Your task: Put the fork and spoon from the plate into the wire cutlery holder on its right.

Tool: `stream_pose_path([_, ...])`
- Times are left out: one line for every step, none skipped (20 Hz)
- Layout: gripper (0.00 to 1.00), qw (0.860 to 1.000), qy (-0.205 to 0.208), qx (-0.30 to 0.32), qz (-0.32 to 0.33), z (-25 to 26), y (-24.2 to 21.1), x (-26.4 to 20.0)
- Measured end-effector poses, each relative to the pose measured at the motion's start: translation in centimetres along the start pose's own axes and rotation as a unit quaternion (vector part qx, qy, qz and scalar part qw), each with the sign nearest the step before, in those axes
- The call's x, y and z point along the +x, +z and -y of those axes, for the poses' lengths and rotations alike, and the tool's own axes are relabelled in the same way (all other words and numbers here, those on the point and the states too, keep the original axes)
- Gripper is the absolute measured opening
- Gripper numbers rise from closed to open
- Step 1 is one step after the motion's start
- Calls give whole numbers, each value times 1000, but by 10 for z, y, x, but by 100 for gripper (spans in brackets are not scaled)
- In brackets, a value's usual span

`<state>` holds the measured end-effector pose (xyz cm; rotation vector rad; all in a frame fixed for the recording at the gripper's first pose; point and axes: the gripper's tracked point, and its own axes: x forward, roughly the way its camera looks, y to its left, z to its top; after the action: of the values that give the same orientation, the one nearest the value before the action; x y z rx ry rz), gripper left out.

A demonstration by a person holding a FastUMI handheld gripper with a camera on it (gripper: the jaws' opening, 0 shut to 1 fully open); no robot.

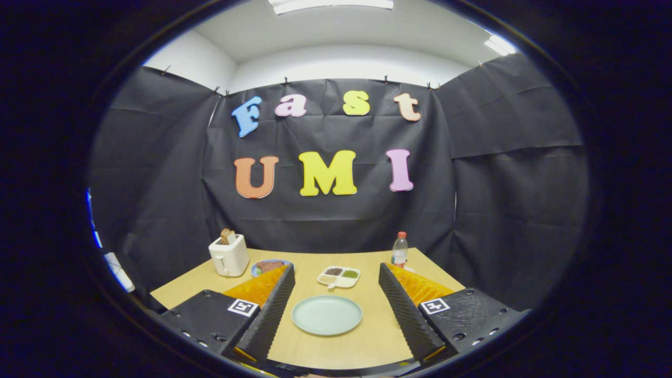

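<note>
Hovering above the light wooden table [367, 341], the gripper [336, 299] holds its two ribbed fingers [273, 310] spread wide apart, with nothing between the pads. Each finger body carries a small square black-and-white marker tag [243, 307]; its pattern is no readable writing. The round pale green plate [326, 314] lies flat on the table between the fingers, touching neither, and its surface is bare. Just beyond the plate sits a white divided snack tray [339, 276] with dark, green and pale fillings in separate compartments. Farther beyond the plate, toward the left finger, a small blue plate [269, 266] of reddish food rests beside a white toaster [229, 255] with a brown slice of bread [227, 236] standing in its slot. Beyond the plate, toward the right finger, stands a clear plastic bottle [399, 249] with a red cap; its label is too small to read.
</note>
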<state>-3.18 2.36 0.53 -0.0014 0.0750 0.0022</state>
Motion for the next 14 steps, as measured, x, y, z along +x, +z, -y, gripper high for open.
stream_pose_path([96, 1000, -6, -3, 0, 0, -2, 1])
stream_pose_path([96, 1000, -11, -7, 2, 1, -1, 1])
stream_pose_path([96, 1000, -17, -10, 5, 1, -2, 0])
stream_pose_path([96, 1000, -23, -17, 9, 3, 0, -1])
stream_pose_path([96, 999, -26, -20, 14, 4, 0, -1])
stream_pose_path([96, 999, -28, -23, 17, 2, 0, -1])
stream_pose_path([96, 999, -30, -26, 19, 3, -1, -1])
stream_pose_path([96, 999, -31, -29, 20, 3, -2, -1])
stream_pose_path([96, 999, -31, -30, 21, 3, -3, -1])
stream_pose_path([96, 999, -30, -30, 21, 2, -3, -1])
stream_pose_path([96, 999, -30, -29, 21, 3, -3, -1])
stream_pose_path([96, 999, -30, -27, 21, 3, -3, -2])
stream_pose_path([96, 999, -31, -25, 21, 5, -4, -2])
stream_pose_path([97, 999, -32, -25, 24, 5, -3, -2])
